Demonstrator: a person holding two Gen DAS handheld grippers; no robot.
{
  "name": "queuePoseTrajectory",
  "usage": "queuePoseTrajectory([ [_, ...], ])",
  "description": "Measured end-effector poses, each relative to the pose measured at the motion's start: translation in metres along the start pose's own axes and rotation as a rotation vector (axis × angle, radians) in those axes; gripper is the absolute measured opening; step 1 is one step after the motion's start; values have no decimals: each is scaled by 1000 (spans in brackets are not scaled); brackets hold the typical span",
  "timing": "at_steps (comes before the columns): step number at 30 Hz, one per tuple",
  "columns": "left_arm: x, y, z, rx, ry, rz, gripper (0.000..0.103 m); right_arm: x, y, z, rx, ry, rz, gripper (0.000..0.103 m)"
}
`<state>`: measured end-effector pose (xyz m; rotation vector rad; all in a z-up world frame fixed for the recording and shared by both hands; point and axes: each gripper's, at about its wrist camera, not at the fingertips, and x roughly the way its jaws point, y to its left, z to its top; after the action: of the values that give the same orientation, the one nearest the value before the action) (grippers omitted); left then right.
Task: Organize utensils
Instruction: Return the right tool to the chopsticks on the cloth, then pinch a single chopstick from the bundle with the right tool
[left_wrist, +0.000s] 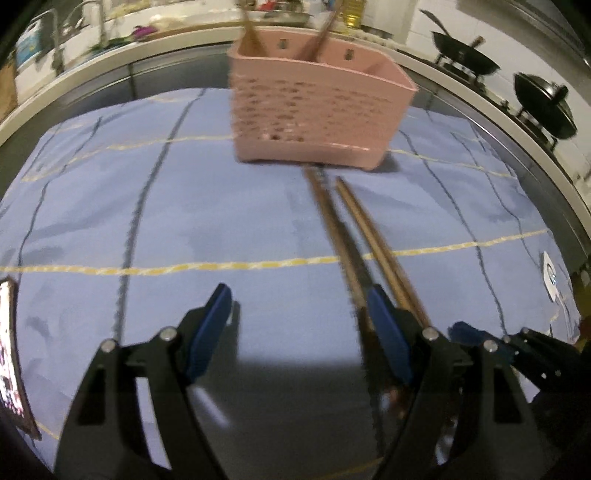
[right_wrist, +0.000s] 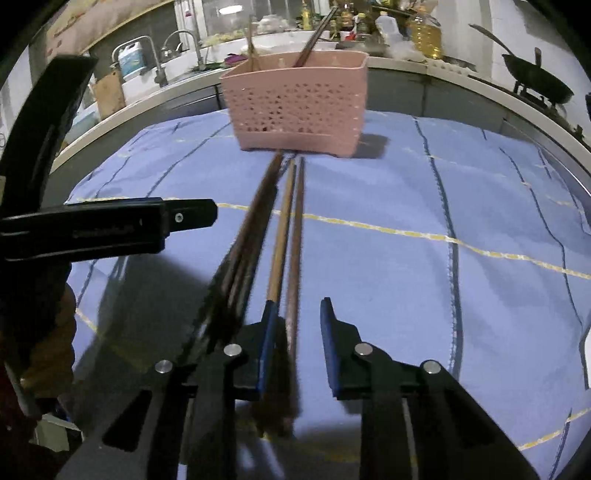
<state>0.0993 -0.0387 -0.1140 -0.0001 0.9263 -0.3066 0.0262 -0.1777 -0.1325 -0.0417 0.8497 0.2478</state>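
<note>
A pink perforated utensil basket (left_wrist: 317, 110) stands at the far middle of the blue cloth, with two brown chopsticks upright in it; it also shows in the right wrist view (right_wrist: 299, 110). Several brown chopsticks (left_wrist: 354, 240) lie on the cloth in front of it, pointing at the basket (right_wrist: 284, 229). My left gripper (left_wrist: 299, 306) is open and empty, its right finger beside the chopsticks. My right gripper (right_wrist: 299, 314) is open, its fingers astride one dark chopstick (right_wrist: 295, 258); whether it touches is unclear. The left gripper's body (right_wrist: 107, 221) shows at the left of the right wrist view.
The blue checked cloth (left_wrist: 147, 221) covers the table. Behind it runs a kitchen counter with a sink and taps (right_wrist: 166, 48), oil bottles (right_wrist: 424, 33) and a wok on the stove (left_wrist: 465, 55). A phone (left_wrist: 11, 354) lies at the left edge.
</note>
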Motion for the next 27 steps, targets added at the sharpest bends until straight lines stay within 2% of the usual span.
queuePoseTrajectory([
  [4, 14, -20, -3, 47, 27, 0, 73, 0, -4, -5, 2, 1, 1, 23],
  [7, 21, -22, -9, 72, 30, 56, 70, -1, -6, -5, 6, -2, 7, 23],
  [13, 11, 3, -15, 26, 28, 53, 69, 0, -8, -5, 20, -11, 22, 23],
  [19, 3, 20, -19, -15, 34, 11, 69, 0, -10, -4, 34, -9, 35, 23],
  [23, 3, 21, -18, 1, 26, 59, 60, -1, -9, -4, 24, -11, 24, 23],
  [27, 2, 25, -16, -15, 37, 28, 59, 0, -9, -4, 30, -10, 18, 23],
])
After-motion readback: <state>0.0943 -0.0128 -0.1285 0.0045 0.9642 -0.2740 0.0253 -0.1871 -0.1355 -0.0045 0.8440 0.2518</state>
